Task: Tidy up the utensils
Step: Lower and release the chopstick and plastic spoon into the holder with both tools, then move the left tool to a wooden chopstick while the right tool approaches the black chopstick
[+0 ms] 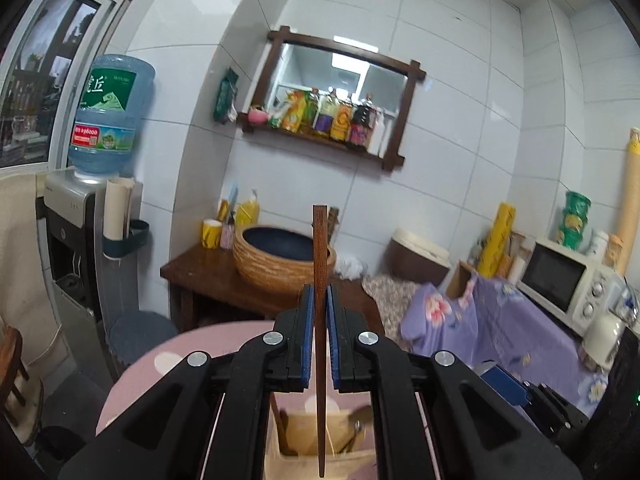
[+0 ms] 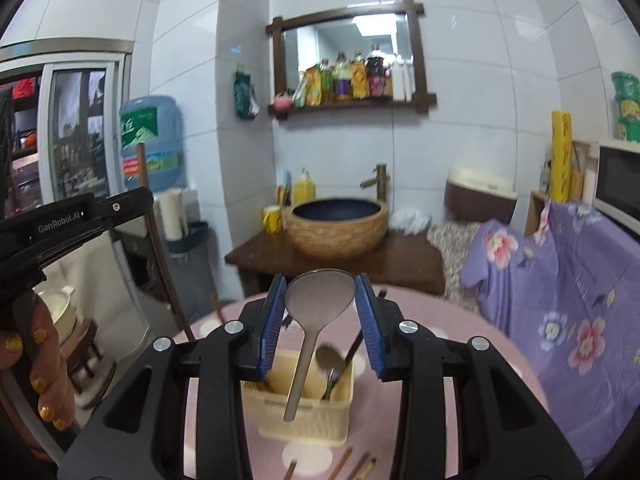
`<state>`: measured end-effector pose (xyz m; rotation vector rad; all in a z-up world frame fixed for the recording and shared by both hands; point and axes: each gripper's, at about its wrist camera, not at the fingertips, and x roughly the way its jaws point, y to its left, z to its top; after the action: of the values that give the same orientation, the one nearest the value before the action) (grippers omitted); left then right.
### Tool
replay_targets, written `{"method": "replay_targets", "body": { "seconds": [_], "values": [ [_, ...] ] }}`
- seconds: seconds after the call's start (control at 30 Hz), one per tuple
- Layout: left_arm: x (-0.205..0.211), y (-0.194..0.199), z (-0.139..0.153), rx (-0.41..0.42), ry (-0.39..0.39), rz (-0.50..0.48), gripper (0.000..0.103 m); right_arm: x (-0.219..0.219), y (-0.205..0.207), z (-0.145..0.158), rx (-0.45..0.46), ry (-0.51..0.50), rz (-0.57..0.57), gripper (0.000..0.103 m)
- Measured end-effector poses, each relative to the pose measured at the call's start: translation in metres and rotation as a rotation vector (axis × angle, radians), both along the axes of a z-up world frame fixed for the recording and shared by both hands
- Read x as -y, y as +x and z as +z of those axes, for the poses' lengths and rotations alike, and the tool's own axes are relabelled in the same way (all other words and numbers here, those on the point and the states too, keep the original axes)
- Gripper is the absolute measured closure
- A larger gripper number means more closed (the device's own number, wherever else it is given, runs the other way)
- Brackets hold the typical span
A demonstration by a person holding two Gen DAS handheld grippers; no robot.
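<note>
— Left gripper?
— Clenched on a dark wooden chopstick, pads pressed to both of its sides. Held upright, square end well above the fingertips, thin end hanging down over the cream utensil basket.

— And the right gripper?
— Grasping a metal spoon by the bowl, blue pads against either edge. Bowl up, handle slanting down in front of the basket, tip level with its front wall.

— Inside the basket?
— A second spoon and some dark-handled pieces standing in the right half; too blurred to name further.

— Around the basket?
— Standing on the round pink table with pale dots. In front of the basket, at the near table edge, more chopsticks lying loose. To the left of the basket, seen from the right wrist, the left gripper's black body with its chopstick, and a hand with gold-painted nails on the grip.

— Beyond the basket?
— Past the table's far edge, a wooden stand bearing a woven-sided basin. Right of that, a purple floral cloth.
</note>
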<state>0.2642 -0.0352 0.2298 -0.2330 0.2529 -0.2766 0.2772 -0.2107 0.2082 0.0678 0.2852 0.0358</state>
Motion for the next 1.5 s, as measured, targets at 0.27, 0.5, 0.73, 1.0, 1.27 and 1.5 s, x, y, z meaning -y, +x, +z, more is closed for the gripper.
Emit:
{"method": "replay_targets", "body": {
  "seconds": [0.27,0.5,0.73,1.0,1.27,1.5],
  "values": [
    [0.014,0.027,-0.043,0.026,0.008,0.075,0.096,-0.01,0.043,-0.04,-0.032,-0.051,-0.072,0.066],
    [0.011,0.032,-0.086,-0.056,0.007,0.051,0.096,-0.012,0.051,-0.086,-0.106,-0.067,-0.069,0.066],
    [0.012,0.03,-0.116,-0.116,0.026,0.019,0.096,-0.012,0.049,-0.116,-0.159,-0.077,-0.064,0.066],
    [0.014,0.032,-0.137,-0.158,0.056,0.004,0.096,-0.007,0.045,-0.133,-0.173,-0.077,-0.062,0.066],
    [0.006,0.009,-0.136,-0.133,0.064,-0.01,0.052,0.006,0.028,-0.136,-0.171,0.002,-0.052,0.052],
    [-0.008,-0.024,-0.151,-0.218,0.051,-0.044,0.029,0.01,-0.011,-0.139,-0.198,0.023,-0.084,0.043]
  ]
}}
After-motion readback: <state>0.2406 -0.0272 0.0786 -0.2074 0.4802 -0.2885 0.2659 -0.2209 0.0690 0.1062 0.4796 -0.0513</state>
